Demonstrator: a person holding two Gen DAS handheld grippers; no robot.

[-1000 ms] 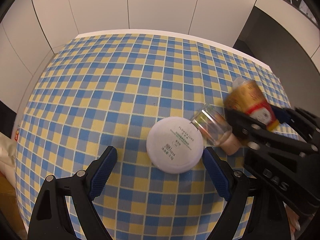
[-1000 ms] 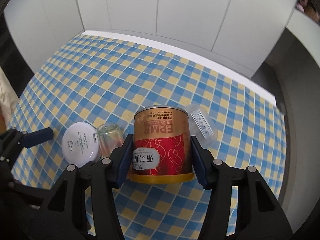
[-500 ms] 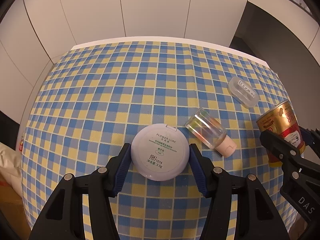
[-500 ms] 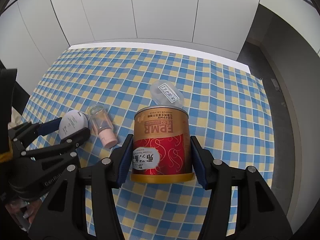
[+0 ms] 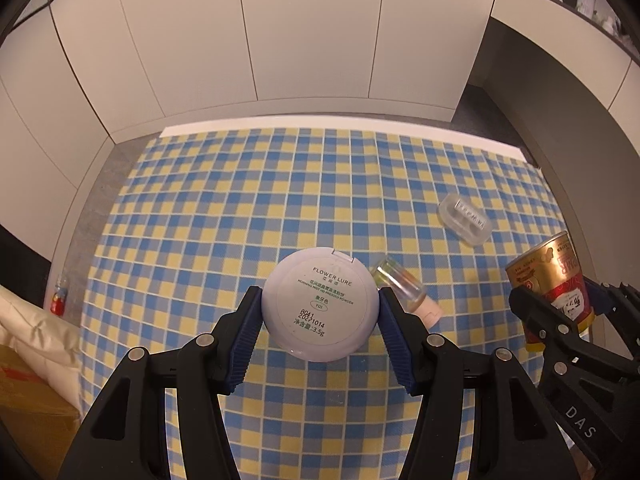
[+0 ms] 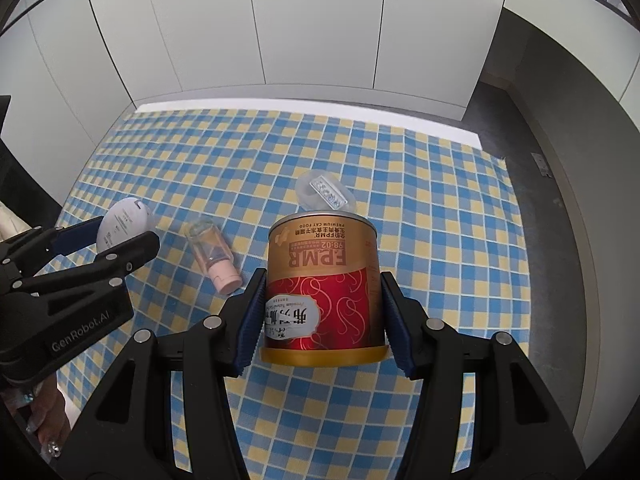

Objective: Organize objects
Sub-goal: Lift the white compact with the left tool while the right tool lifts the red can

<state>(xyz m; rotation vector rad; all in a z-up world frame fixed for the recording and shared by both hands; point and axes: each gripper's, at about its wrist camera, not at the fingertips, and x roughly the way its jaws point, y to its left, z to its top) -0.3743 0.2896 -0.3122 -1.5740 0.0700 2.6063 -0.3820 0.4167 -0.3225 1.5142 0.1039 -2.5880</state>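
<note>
Left wrist view: the left tongs (image 5: pixel 319 312) are clamped on a round white compact (image 5: pixel 319 305), one blue pad on each side of its rim.
Compact: its lid faces the camera, printed "FLOWER LURE", with the hinge tab at the far edge; it is held above the checked cloth.
Small bottle (image 5: pixel 404 290): lies on its side on the cloth just right of the compact and partly behind the right pad, clear body away from the camera and pink cap toward it.
Clear plastic case (image 5: pixel 464 220): lies flat farther back and to the right, well apart from the compact.
Right wrist view: the right tongs (image 6: pixel 323 306) are clamped on a gold and red cat-food can (image 6: pixel 323 284), the pads pressing its two sides.
Can: held with its print upside down to the camera, the open-looking rim away and the gold base rim toward the tongs.
Neighbours: the bottle lies left of the can and the clear case just beyond it.
Counter (image 6: pixel 440 208): covered by a blue, yellow and white checked cloth, with white cabinet doors (image 6: pixel 320 24) behind.
Left edge: a cardboard box (image 5: pixel 28 396) and a cream bundle beside the counter.
</note>
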